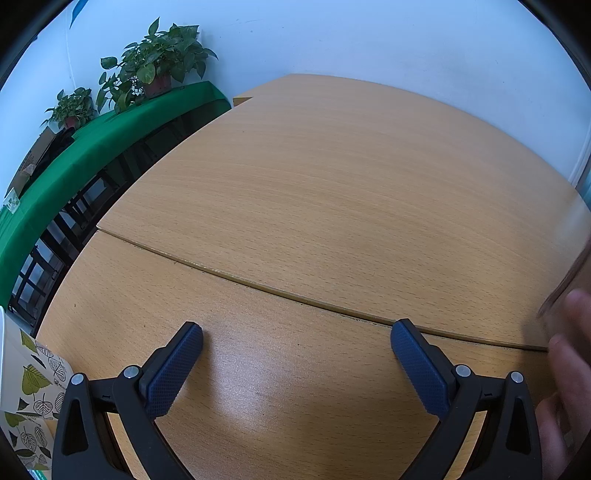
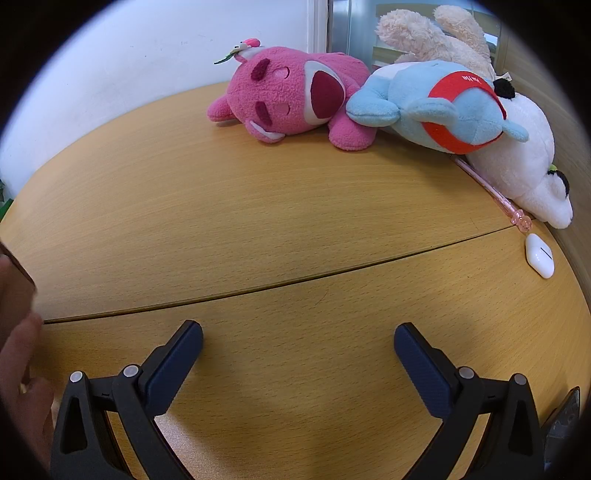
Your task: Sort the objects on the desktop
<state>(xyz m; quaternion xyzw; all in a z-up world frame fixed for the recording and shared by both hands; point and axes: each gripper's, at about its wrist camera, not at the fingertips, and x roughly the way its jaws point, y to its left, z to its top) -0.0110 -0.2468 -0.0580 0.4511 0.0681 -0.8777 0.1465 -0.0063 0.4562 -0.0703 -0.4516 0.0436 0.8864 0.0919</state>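
In the right wrist view a pink plush bear (image 2: pixel 291 96), a blue and red plush (image 2: pixel 436 107), a white plush (image 2: pixel 524 162) and a cream plush (image 2: pixel 432 33) lie at the desk's far right. A pink pen (image 2: pixel 495 192) and a white earbud case (image 2: pixel 540 255) lie beside the white plush. My right gripper (image 2: pixel 297 341) is open and empty over the wooden desk (image 2: pixel 221 206), well short of the toys. My left gripper (image 1: pixel 295 341) is open and empty over bare desk (image 1: pixel 314 184).
A leaf-patterned paper box (image 1: pixel 33 384) sits at the left gripper's near left. A green-covered table (image 1: pixel 92 147) with potted plants (image 1: pixel 159 62) stands beyond the desk's left edge. A blurred hand (image 1: pixel 569 369) is at the right edge, and a hand shows in the right wrist view (image 2: pixel 18 350). A dark object (image 2: pixel 561 417) lies near right.
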